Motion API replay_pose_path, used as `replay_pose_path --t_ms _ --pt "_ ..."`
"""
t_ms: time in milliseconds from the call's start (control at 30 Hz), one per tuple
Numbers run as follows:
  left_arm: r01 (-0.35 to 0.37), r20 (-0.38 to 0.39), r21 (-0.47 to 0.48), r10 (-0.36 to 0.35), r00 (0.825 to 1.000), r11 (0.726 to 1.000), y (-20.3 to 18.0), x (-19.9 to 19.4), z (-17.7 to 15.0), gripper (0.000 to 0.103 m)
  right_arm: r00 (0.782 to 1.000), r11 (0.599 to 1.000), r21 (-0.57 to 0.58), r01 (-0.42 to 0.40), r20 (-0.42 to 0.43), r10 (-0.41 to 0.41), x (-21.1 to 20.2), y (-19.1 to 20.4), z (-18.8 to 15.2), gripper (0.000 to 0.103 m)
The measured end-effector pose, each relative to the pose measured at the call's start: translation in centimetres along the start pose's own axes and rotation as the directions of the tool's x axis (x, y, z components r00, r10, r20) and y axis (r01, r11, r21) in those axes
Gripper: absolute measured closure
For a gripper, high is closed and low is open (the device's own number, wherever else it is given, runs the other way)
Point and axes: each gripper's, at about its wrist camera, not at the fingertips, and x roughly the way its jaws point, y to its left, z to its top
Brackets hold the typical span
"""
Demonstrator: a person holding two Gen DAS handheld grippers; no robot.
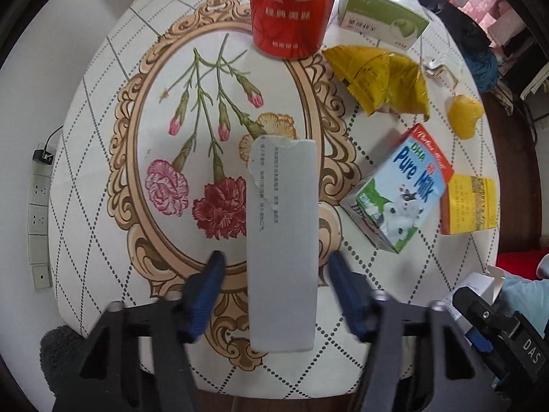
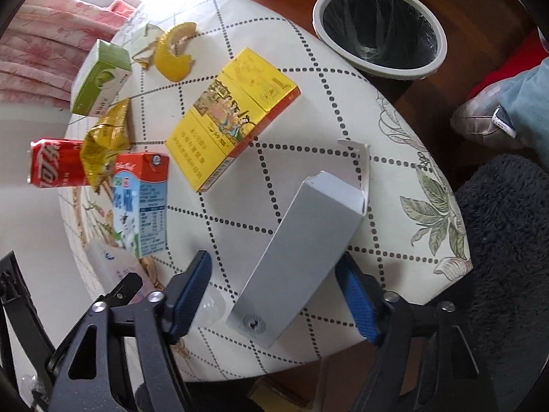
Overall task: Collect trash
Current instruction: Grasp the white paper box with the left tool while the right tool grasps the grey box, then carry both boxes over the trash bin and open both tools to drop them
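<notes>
Left wrist view: the left gripper (image 1: 276, 295) hangs over the near edge of a round table (image 1: 103, 130) covered in a floral, dotted-lattice cloth. Its blue-padded fingers (image 1: 206, 295) stand wide apart on either side of a flat white torn-open carton (image 1: 283, 240) that lies on the cloth; neither pad touches it, and nothing is held. At the far edge stands a red cola can (image 1: 291, 10), with a green-and-white box (image 1: 381, 17) just beside it to the right. Nearer lies a crumpled yellow wrapper (image 1: 381, 82); a piece of yellow peel (image 1: 465, 115) sits toward the right edge. A Pure Milk carton (image 1: 401, 189) lies on its side, touching a yellow box (image 1: 468, 204) at the right edge. A wall socket strip (image 1: 39, 213) shows at left.

Right wrist view: the right gripper (image 2: 274, 298) is likewise spread wide, holding nothing. A white box (image 2: 302, 257), its end flap open, lies tilted between the pads at the near edge; the right pad (image 2: 357, 302) looks close against its corner, though contact cannot be confirmed. Beyond it lie the yellow box (image 2: 233, 116), milk carton (image 2: 144, 199), wrapper (image 2: 106, 137), cola can (image 2: 51, 168), green box (image 2: 101, 79) and peel (image 2: 175, 58). A lined waste bin (image 2: 381, 31) stands on the floor past the far right edge of the table (image 2: 394, 144).
</notes>
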Motion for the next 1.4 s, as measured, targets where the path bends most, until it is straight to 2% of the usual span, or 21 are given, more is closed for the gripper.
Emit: replay_pose_path --t_ms 100,167,233,400,633,833,867,1000,1200,1333,1400 --pt "-0.004 -0.001 -0.002 0.004 1.0 1.0 0.2 0.6 -0.1 0.067 1.0 1.0 -0.004 0.028 0.001 -0.028 0.4 0.5 0.1 0.036" --pt "-0.001 0.008 -0.005 0.001 1.0 1.0 0.4 0.8 -0.1 0.071 0.999 0.999 -0.025 0.048 0.01 -0.048 0.5 0.9 0.2 0.043" --pt "-0.006 0.021 -0.003 0.006 1.0 1.0 0.4 0.9 -0.2 0.071 0.997 0.996 -0.048 0.075 0.019 -0.074 0.5 1.2 0.1 0.057" --pt "-0.029 0.077 0.016 0.028 0.997 0.999 1.0 -0.1 -1.1 0.072 0.999 0.997 -0.061 0.048 0.009 -0.048 0.4 0.8 -0.1 0.062" --pt "-0.027 0.163 0.045 0.02 0.986 0.999 0.9 -4.8 -3.5 0.072 0.999 0.988 -0.153 -0.026 0.036 0.032 -2.7 1.0 -1.5 0.064" --pt "-0.003 0.288 0.06 -0.014 0.958 0.998 0.0 -10.8 -5.2 0.072 0.989 0.96 -0.268 -0.084 0.098 0.114 -7.5 2.3 -3.1 0.065" --pt "0.005 0.305 0.064 -0.025 0.952 0.998 0.3 -10.3 -4.2 0.072 0.986 0.955 -0.281 -0.093 0.109 0.128 -8.4 2.4 -3.4 0.065" --pt "0.044 0.375 0.092 -0.076 0.924 0.995 -0.2 -14.4 -4.3 0.072 0.971 0.94 -0.313 -0.138 0.146 0.192 -11.9 2.7 -3.3 0.065" --pt "0.099 0.431 0.166 -0.162 0.887 0.981 -3.4 -17.1 -1.6 0.072 0.939 0.928 -0.322 -0.187 0.218 0.265 -17.6 1.7 -0.1 0.065" --pt "0.142 0.41 0.23 -0.228 0.883 0.963 -7.4 -17.6 0.6 0.072 0.928 0.933 -0.305 -0.191 0.254 0.273 -19.7 -0.2 3.6 0.065" --pt "0.156 0.386 0.263 -0.252 0.887 0.952 -9.8 -17.1 1.9 0.072 0.927 0.939 -0.293 -0.182 0.269 0.263 -20.2 -1.6 5.9 0.065"
